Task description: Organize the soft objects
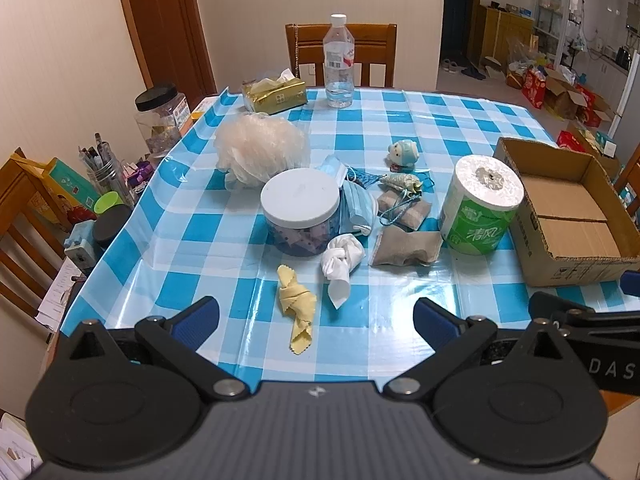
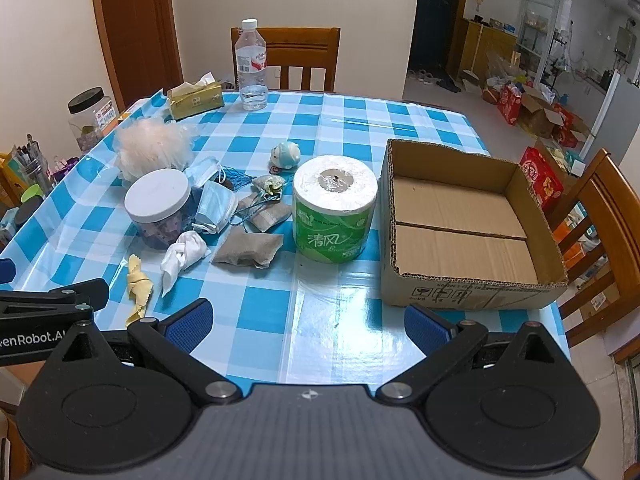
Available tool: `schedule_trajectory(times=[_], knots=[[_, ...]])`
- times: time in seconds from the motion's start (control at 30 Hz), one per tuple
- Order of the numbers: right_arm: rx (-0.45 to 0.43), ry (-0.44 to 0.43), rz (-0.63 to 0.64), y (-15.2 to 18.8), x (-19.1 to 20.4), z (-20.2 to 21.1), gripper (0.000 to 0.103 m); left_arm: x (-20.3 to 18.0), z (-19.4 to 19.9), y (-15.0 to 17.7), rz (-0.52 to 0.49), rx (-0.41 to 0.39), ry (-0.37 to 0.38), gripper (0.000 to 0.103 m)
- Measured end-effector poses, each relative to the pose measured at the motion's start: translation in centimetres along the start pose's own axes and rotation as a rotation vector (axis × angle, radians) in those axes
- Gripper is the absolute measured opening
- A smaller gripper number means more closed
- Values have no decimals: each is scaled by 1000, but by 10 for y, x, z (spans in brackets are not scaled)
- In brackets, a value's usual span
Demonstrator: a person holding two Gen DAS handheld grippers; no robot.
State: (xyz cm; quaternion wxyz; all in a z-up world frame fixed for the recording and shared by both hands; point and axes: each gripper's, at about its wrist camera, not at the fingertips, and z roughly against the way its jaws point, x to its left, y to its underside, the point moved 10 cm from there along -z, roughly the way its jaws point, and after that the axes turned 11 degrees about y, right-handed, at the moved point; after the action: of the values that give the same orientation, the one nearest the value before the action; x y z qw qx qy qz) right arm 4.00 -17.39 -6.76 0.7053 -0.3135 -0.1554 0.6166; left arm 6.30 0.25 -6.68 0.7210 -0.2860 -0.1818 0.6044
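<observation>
Both hand-held grippers, left (image 1: 316,316) and right (image 2: 308,320), spread apart above bare tablecloth (image 2: 340,320) at near edge.

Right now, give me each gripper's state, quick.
Left gripper: open, holding nothing.
Right gripper: open, holding nothing.

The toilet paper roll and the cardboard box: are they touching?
Apart. The right wrist view shows a strip of checked tablecloth between the toilet paper roll and the cardboard box.
</observation>
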Motion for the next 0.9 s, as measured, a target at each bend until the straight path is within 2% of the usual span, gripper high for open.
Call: schedule_trajectory(times=[0.9], knots=[[-26, -32, 20, -4, -9, 3, 103, -7, 10, -6, -5, -16, -17, 102]])
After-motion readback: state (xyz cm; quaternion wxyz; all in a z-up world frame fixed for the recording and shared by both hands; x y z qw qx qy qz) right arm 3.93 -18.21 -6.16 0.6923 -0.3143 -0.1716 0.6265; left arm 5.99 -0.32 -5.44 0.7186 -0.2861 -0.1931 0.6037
